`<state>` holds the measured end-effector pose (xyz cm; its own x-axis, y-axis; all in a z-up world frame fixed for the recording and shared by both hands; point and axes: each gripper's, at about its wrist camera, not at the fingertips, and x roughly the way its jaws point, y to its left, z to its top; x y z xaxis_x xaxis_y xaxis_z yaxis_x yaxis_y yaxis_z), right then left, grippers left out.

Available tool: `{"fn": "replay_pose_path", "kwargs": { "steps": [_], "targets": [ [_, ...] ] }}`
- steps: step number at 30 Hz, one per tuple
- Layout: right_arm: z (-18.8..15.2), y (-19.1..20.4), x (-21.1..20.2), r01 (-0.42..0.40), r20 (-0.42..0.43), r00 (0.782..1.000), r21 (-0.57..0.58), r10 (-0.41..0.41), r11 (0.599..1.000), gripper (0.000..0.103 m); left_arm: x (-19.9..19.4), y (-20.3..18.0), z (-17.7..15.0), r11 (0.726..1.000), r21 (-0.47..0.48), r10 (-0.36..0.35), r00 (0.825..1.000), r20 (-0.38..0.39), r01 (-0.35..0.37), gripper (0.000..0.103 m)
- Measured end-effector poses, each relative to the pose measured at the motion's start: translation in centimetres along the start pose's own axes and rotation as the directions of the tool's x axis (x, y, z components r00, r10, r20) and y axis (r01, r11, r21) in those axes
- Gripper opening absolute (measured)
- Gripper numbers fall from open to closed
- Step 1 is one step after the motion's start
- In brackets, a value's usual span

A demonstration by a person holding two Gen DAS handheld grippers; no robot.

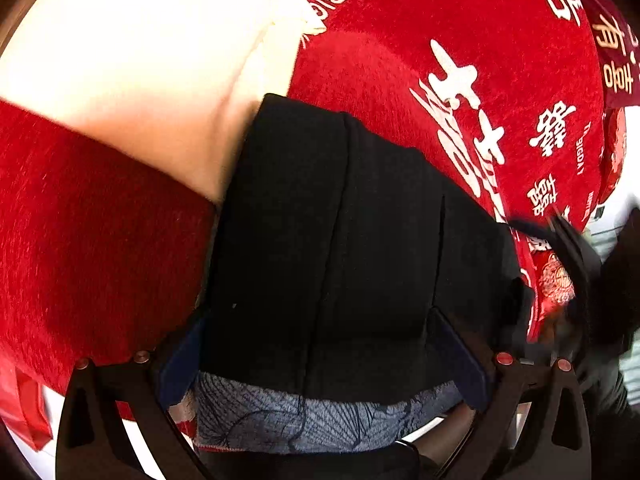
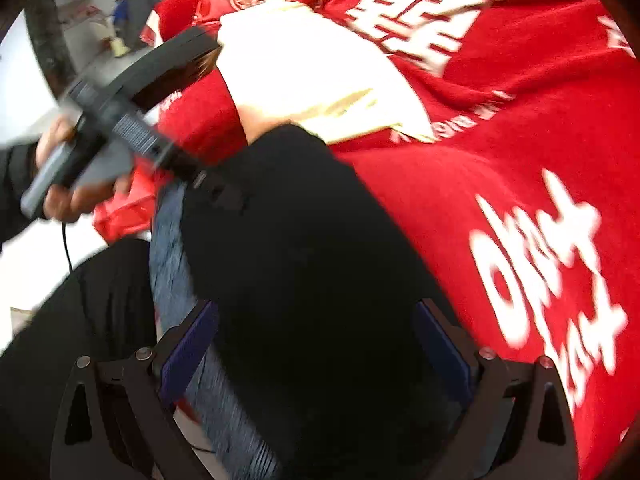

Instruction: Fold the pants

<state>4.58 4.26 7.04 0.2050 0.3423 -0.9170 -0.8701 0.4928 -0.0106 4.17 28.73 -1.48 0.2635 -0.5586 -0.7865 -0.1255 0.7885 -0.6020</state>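
Judging fold mostly done: black pants (image 1: 340, 248) lie as a layered stack on the red bedspread (image 1: 100, 240) between the spread fingers of my left gripper (image 1: 324, 344) and right gripper (image 2: 316, 344), neither pinching.

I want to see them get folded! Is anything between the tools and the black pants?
Nothing visible. The black pants lie right between the open fingers of the left tool and of the right tool, on the red blanket.
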Motion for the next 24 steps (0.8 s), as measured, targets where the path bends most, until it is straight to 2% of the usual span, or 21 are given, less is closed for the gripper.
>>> {"fn": "replay_pose_path", "kwargs": {
  "steps": [1,5,7,10,12,13,14,16,20,24],
  "targets": [
    [1.7,-1.3,1.0,-0.046,-0.006,0.999,0.005,0.046,0.999,0.099,-0.3,0.3,-0.1,1.0,0.001,0.002,1.0,0.001,-0.002,0.103],
    [6.0,-3.8,4.7,-0.129,-0.047,0.991,-0.019,0.128,0.991,0.099,-0.9,-0.1,-0.6,0.999,0.037,0.022,1.0,0.016,-0.023,0.103],
    [7.7,-4.2,7.2,-0.22,-0.096,0.971,-0.021,0.217,0.975,0.099,-1.5,-0.3,-0.8,0.998,0.055,0.022,0.999,0.027,-0.023,0.103],
    [9.2,-2.6,10.3,-0.327,-0.163,0.935,-0.048,0.315,0.944,0.099,-2.3,0.1,-0.9,0.998,0.058,0.014,0.999,0.033,-0.016,0.103],
    [9.6,-1.1,11.4,-0.357,-0.183,0.923,-0.074,0.339,0.931,0.094,-2.7,0.5,-0.9,0.998,0.061,0.026,0.999,0.029,-0.028,0.103],
    [9.9,-0.2,11.5,-0.353,-0.183,0.926,-0.11,0.33,0.929,0.082,-2.9,0.8,-1.0,0.998,0.061,0.034,0.999,0.031,-0.035,0.103],
    [10.1,0.1,11.3,-0.35,-0.188,0.927,-0.119,0.325,0.929,0.061,-3.1,1.0,-1.1,0.998,0.058,0.035,0.999,0.032,-0.037,0.103],
    [10.0,-0.3,9.6,-0.363,-0.148,0.927,-0.116,0.345,0.925,0.042,-3.7,1.2,-1.2,0.998,0.056,0.024,0.999,0.037,-0.026,0.103],
    [9.2,-0.2,5.2,-0.347,-0.046,0.938,-0.148,0.344,0.926,0.028,-4.3,0.8,-1.6,0.992,0.116,0.048,0.998,0.05,-0.053,0.103],
    [8.5,1.2,1.4,-0.336,-0.001,0.939,-0.214,0.344,0.917,0.025,-5.3,0.2,-1.4,0.987,0.16,0.01,0.997,0.073,-0.021,0.103]
  ]
}}
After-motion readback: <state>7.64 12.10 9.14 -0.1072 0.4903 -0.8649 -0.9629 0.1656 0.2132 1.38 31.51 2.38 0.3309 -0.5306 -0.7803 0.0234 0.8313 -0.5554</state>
